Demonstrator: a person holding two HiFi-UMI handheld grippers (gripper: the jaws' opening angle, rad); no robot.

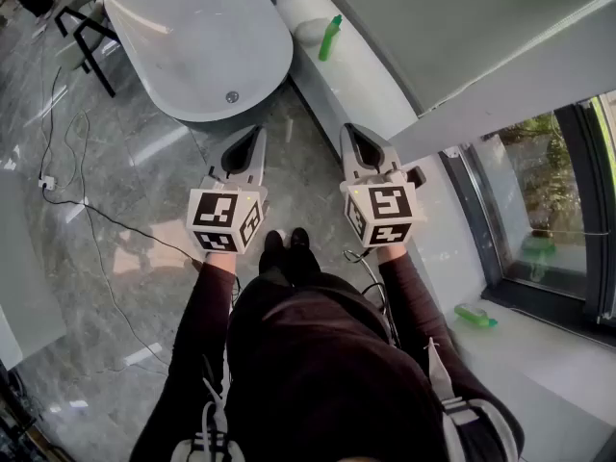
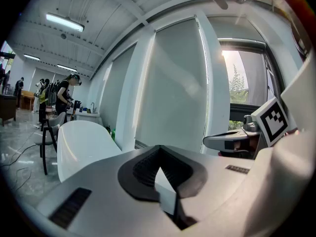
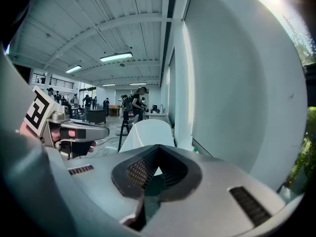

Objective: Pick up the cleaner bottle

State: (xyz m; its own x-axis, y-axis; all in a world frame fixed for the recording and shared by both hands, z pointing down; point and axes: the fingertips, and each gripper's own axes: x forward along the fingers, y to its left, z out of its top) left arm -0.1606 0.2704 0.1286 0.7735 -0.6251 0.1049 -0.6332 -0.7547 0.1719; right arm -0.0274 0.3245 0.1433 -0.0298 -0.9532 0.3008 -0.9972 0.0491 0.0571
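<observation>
The green cleaner bottle (image 1: 330, 38) stands on the white ledge (image 1: 371, 85) beside the far end of the bathtub. It is far ahead of both grippers. In the left gripper view it is a small green spot (image 2: 112, 132) past the tub. My left gripper (image 1: 258, 131) hangs over the floor with its jaws shut and nothing in them. My right gripper (image 1: 348, 128) is level with it, closer to the ledge; its jaws also meet at the tip and hold nothing. Both point roughly toward the tub and the bottle.
A white bathtub (image 1: 192, 41) fills the upper left, with a black stool (image 1: 87, 32) beside it. Cables (image 1: 91, 215) trail over the grey marble floor. A second green bottle (image 1: 475, 316) lies on the window sill at the lower right. People stand far off (image 2: 64, 95).
</observation>
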